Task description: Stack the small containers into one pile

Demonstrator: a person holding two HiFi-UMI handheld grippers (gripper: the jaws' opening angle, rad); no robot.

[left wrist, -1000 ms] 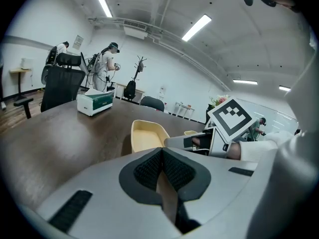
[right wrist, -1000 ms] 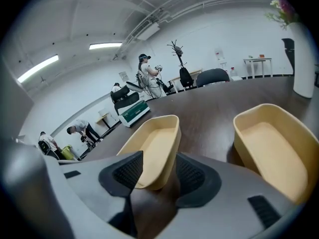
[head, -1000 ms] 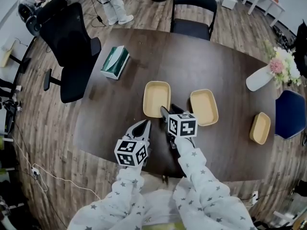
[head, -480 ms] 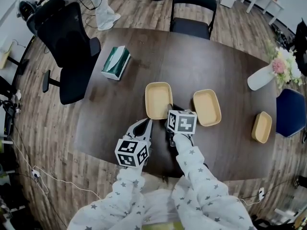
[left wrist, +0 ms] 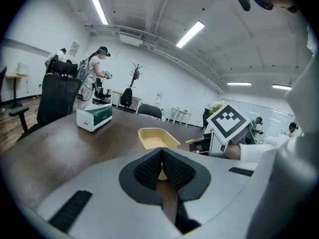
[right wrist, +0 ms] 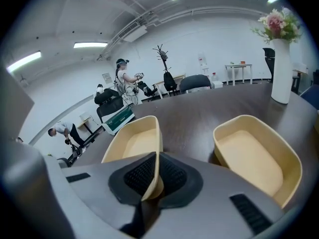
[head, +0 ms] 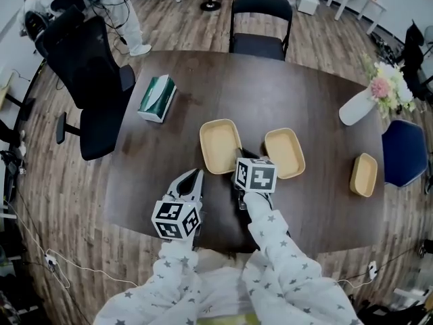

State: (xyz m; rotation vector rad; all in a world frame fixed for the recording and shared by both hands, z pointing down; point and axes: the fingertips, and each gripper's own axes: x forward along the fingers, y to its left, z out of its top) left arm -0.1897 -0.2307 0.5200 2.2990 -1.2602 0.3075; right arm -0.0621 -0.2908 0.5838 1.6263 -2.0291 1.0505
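Observation:
Three shallow yellow containers lie apart on the dark table: a left one (head: pixel 220 144), a middle one (head: pixel 284 152) and a far right one (head: pixel 363 175). My right gripper (head: pixel 239 157) sits at the left container's near right corner. Its jaws have just been closing, and in the right gripper view they (right wrist: pixel 157 176) pinch that container's (right wrist: pixel 132 141) thin rim between the pads. The middle container (right wrist: pixel 254 158) lies free to the right. My left gripper (head: pixel 195 175) hovers near the table's front, its pads (left wrist: pixel 162 156) together with nothing between them; the left container (left wrist: pixel 157 137) lies beyond it.
A green tissue box (head: pixel 155 97) lies at the table's far left. A white vase with flowers (head: pixel 358 103) stands far right. A black office chair (head: pixel 88 59), a folding chair (head: pixel 260 19) and a blue seat (head: pixel 399 154) ring the table. People stand in the back left.
The right gripper has tilted over the left container's near corner. The left gripper has shifted slightly left. A person at the back left has walked on.

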